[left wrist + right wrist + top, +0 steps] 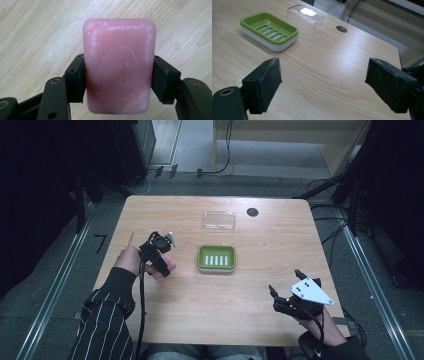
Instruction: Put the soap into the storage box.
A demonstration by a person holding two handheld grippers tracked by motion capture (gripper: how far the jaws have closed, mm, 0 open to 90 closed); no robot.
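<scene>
A pink bar of soap (pixel 119 65) sits clamped between the black pads of my left gripper (pixel 119 80), which is shut on it above the wooden table. From above, that left gripper (pixel 165 262) hangs over the table's left part, with the soap (pixel 169 265) showing pink at its tip, left of the green soap dish (pixel 216 256). The dish (pixel 269 30) has a slotted floor and holds nothing. A clear plastic lid (pixel 218 220) lies behind it. My right gripper (pixel 285 289) rests near the front right, jaws wide open and bare, as its own view (pixel 323 85) shows.
A round cable hole (pixel 252 212) sits in the table (pixel 250 315) near its far edge, right of the clear lid (pixel 305 13). Dark stands, cables and floor rails surround the table on both sides.
</scene>
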